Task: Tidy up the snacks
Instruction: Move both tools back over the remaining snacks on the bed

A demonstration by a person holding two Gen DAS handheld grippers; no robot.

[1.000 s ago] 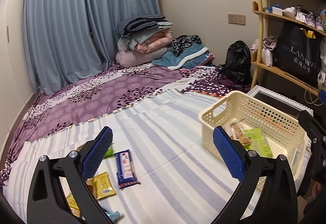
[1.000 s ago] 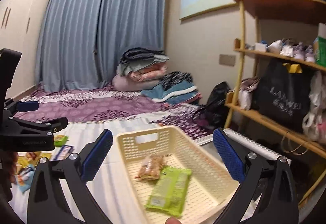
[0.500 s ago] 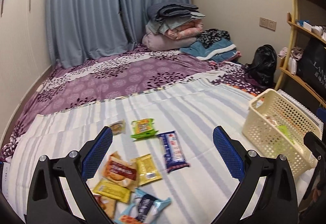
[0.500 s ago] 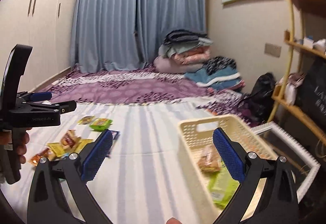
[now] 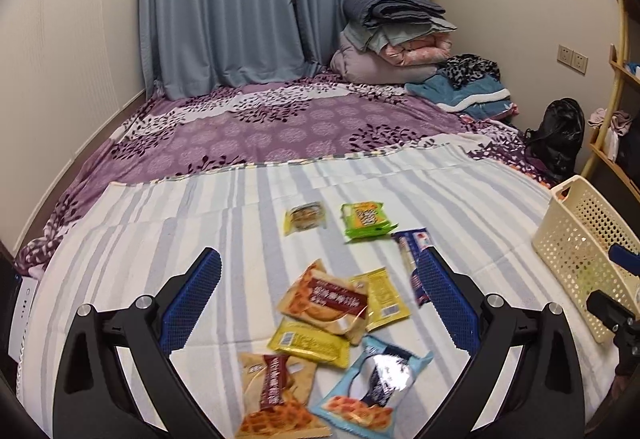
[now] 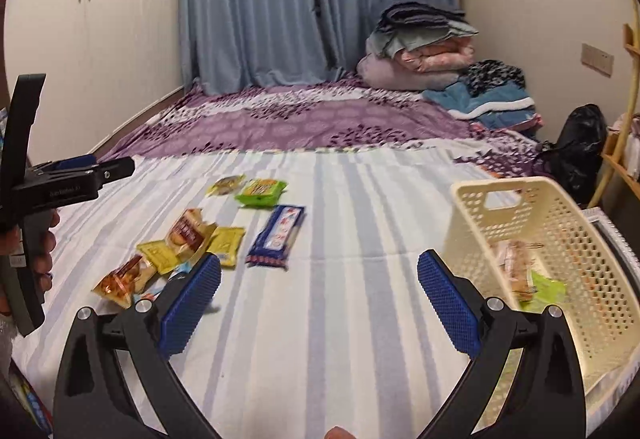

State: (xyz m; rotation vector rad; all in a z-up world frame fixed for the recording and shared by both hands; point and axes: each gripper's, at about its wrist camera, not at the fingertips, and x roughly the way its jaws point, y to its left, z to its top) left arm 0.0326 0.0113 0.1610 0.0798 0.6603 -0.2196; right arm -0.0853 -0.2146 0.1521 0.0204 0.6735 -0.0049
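Snack packets [image 5: 324, 303] are lying scattered on the bed [image 5: 200, 239] while I am holding both hand-held grippers, left [image 5: 318, 303] and right [image 6: 318, 303], spread wide and empty beside the basket [image 6: 560, 223].

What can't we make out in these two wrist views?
- Basket contents: right wrist view, blurred behind the perforated wall; left view crops the basket at the edge.
- Blue snack bar: left view, near end behind a tong finger.
- Packet labels: too small and blurred.

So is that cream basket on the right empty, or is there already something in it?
Not empty. The basket already holds a few snack packets: a brownish one and a green one lie on its bottom.
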